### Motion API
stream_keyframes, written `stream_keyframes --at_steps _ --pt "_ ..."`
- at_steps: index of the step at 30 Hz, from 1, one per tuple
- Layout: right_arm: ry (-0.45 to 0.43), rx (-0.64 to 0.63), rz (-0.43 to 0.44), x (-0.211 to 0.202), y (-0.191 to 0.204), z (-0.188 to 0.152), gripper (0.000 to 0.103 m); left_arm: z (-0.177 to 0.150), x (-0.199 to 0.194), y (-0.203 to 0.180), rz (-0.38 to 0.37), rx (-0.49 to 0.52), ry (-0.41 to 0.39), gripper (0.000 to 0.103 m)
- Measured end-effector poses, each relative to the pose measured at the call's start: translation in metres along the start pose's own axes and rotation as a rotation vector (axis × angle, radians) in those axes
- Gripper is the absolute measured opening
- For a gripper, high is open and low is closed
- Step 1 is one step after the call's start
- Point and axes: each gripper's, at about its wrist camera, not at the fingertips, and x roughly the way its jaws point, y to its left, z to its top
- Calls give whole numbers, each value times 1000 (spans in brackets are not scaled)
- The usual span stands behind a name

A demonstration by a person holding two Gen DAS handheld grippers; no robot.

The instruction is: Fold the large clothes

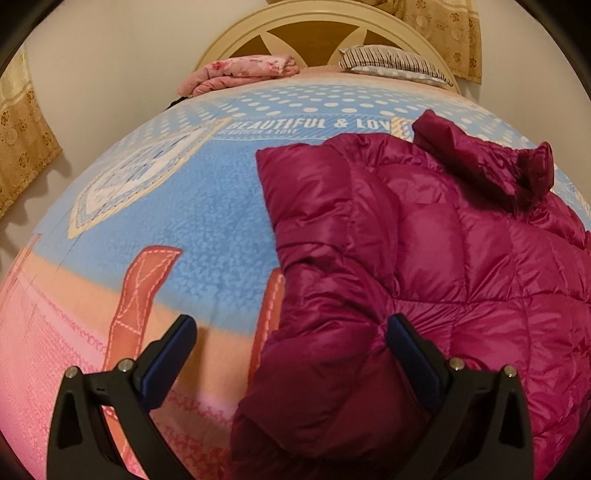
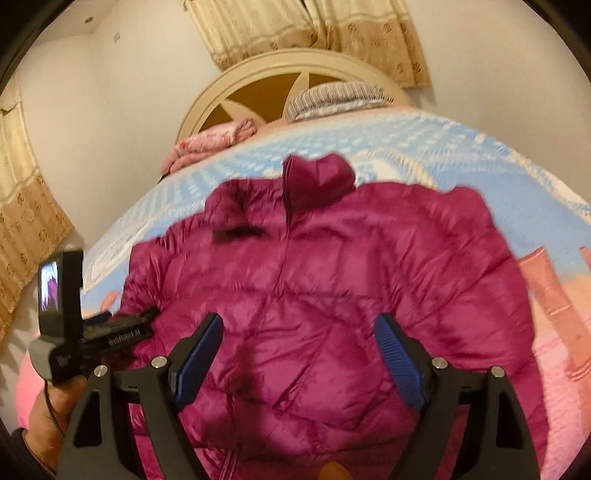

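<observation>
A magenta quilted down jacket (image 2: 317,266) lies front-up on a bed, spread over a fleece blanket (image 1: 207,229) printed in blue, peach and pink with white dots and the words "BEAUTIFUL & LOV…". Its shell is glossy and puffy, stitched into square panels, with a stand-up collar (image 2: 317,181) pointing toward the headboard (image 1: 314,29) and a closed front seam running down the middle. In the left wrist view one sleeve (image 1: 325,236) is folded in along the body, forming a thick, creased roll whose end points toward the camera.

The left gripper (image 1: 291,354) stands with its blue-padded fingers wide apart at the near edge of that sleeve; the right-hand pad (image 1: 413,354) sits at or against the fabric, the other over bare blanket, and nothing is clamped. The right gripper (image 2: 299,354) hovers above the jacket's lower half, fingers spread, gripping nothing.

At the head of the bed lie a folded pink floral cloth (image 1: 240,74) and a striped pillow (image 1: 391,61); gold-patterned curtains (image 2: 314,33) hang behind.

The right wrist view is motion-blurred, so the jacket's stitching and a dark mark near its chest (image 2: 236,234) are hard to read. The jacket's hem is cut off by the bottom edge in both views, and its far sleeve runs out of the left wrist view. In the right wrist view a person's hand (image 2: 51,417) holds the left gripper's body, with a small screen on it.
</observation>
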Motion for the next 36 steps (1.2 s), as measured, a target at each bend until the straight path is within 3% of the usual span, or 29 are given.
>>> stream_keyframes --at_steps 5,12,15,17,19,26,31,36 --pt "151 7 -32 35 -14 -20 85 -5 -4 7 -3 -26 3 103" --pt "142 -9 -49 36 -15 -20 85 1 -27 3 49 0 -38 103" --pt "134 -12 -51 37 -14 -22 85 10 -61 0 13 -17 -140 103" --pt "132 -25 -65 37 -11 -22 85 16 -71 -8 -26 -16 -154 103" --pt "131 -27 -67 36 -9 -23 85 20 -71 -25 -69 16 -142 103" --pt "121 34 2 28 -21 -24 85 6 -19 -59 -50 110 -51 103" --pt "134 42 20 17 -23 -19 85 -1 -12 -50 -127 63 -26 103" --pt "63 11 26 -10 -19 16 85 -2 -11 -50 -141 52 -18 103"
